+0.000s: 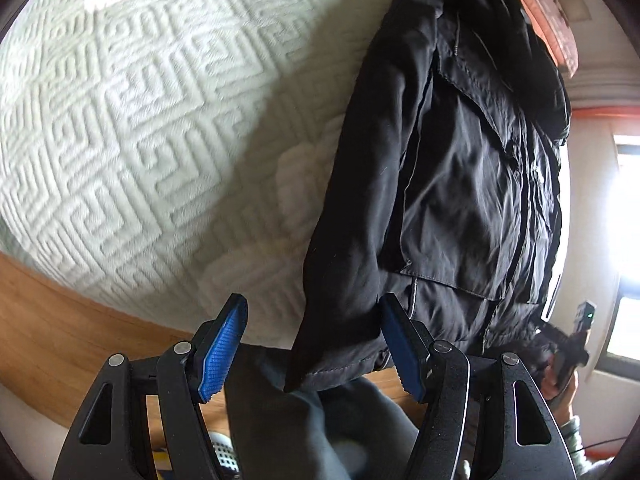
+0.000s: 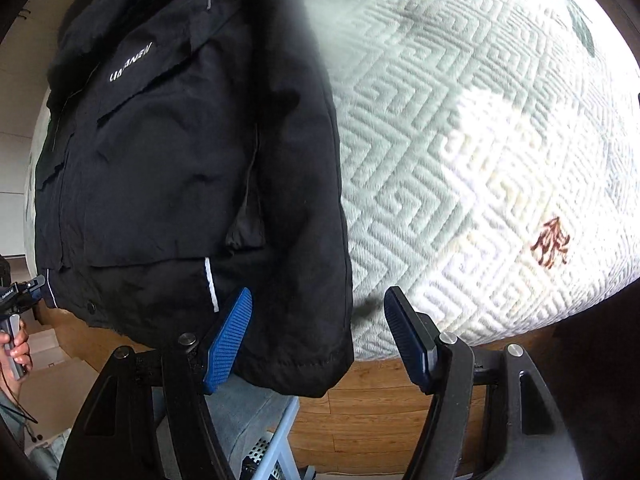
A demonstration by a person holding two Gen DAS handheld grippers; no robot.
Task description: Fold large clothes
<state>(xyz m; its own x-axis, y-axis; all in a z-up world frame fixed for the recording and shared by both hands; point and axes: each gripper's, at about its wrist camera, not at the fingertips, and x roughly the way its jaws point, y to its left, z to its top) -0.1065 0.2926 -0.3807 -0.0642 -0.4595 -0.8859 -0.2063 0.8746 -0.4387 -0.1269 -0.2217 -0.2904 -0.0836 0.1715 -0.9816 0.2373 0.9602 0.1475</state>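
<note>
A black padded jacket (image 1: 460, 168) lies front-up on a white quilted bed (image 1: 140, 120), its hem and sleeve cuffs hanging over the near edge. My left gripper (image 1: 316, 346) is open, its blue pads either side of one sleeve cuff (image 1: 332, 364). In the right wrist view the jacket (image 2: 172, 160) shows white lettering on the chest. My right gripper (image 2: 320, 336) is open, with the other sleeve cuff (image 2: 296, 364) between its pads. Neither gripper holds the cloth.
A wooden floor (image 2: 380, 408) runs below the bed edge (image 1: 60, 320). A white perforated basket (image 2: 268, 456) with grey cloth stands on the floor under the grippers. A bright window (image 1: 624, 240) is at the right. The bed cover (image 2: 480, 160) stretches far beyond the jacket.
</note>
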